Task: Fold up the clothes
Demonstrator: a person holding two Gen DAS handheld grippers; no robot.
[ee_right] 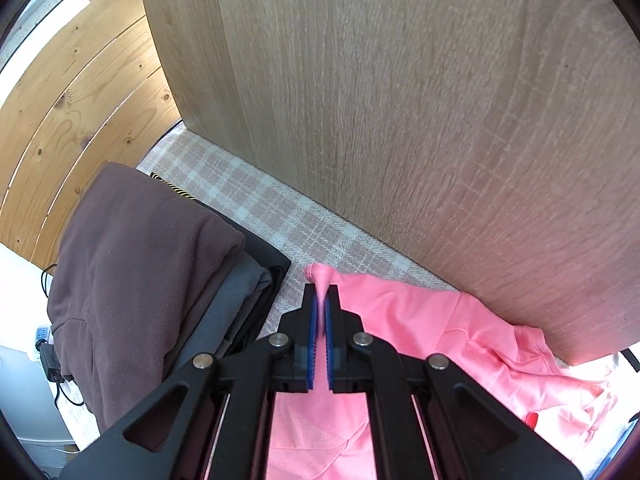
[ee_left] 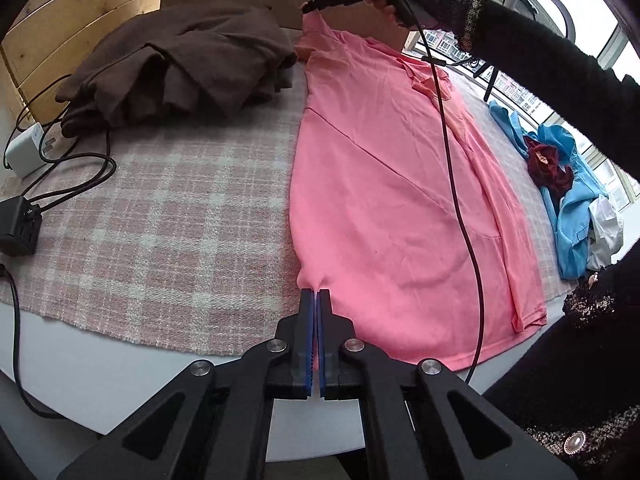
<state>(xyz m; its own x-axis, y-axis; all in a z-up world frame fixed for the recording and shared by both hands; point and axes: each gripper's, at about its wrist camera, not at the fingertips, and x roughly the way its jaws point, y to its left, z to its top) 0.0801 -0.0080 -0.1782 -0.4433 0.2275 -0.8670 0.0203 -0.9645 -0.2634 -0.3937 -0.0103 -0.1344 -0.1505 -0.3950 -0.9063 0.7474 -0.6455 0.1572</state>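
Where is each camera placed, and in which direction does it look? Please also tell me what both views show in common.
Left wrist: on the left gripper at the table's near edge, looking along the pink shirt toward the right gripper; a black sleeve shows.
Right wrist: on the right gripper at the shirt's far end, facing a wooden panel; no body part shows.
Shared: the pink shirt, the brown garment, the plaid cloth.

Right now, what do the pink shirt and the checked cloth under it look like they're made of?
Pink shirt: thin, matte knit, probably cotton or polyester; it drapes softly, with fine mesh texture near the right claw. Checked cloth: coarse woven wool-like fabric, nubby with a frayed edge.
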